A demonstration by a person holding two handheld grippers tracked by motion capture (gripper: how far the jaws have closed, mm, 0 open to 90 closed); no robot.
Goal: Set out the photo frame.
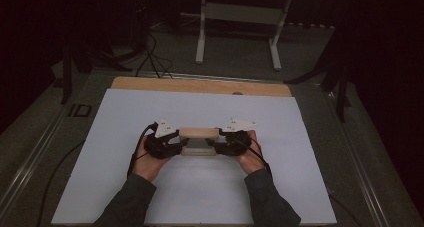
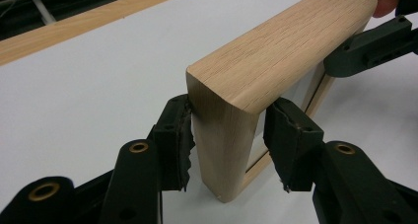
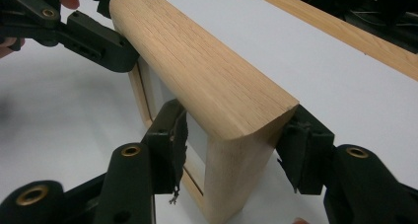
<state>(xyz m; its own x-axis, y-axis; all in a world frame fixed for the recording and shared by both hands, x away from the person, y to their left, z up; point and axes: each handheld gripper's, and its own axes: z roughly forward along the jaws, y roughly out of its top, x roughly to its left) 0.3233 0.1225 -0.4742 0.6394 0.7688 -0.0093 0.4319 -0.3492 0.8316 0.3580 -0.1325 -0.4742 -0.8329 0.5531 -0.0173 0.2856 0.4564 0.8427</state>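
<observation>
White board (image 1: 150, 112) first, broad and flat on the table, with a strip of pale wood (image 1: 200, 86) along the far edge. On it, near the middle and toward the person, wooden frame (image 1: 199, 133): upright on its long edge, with a rounded top bar and a short post at each end. At its left end, left gripper (image 1: 177, 144), closed to about half width on the post, pads (image 2: 176, 135) pressing on both faces. At its right end, right gripper (image 1: 215, 143), jaws wider and astride the other post, near pad (image 3: 170, 145) a little apart from the wood, so no firm hold there. Seems to be the step of steadying the standing frame. Next, probably: close the right jaws squarely on the post before any lift, or else open the left also and draw both back straight, without tipping the frame.
</observation>
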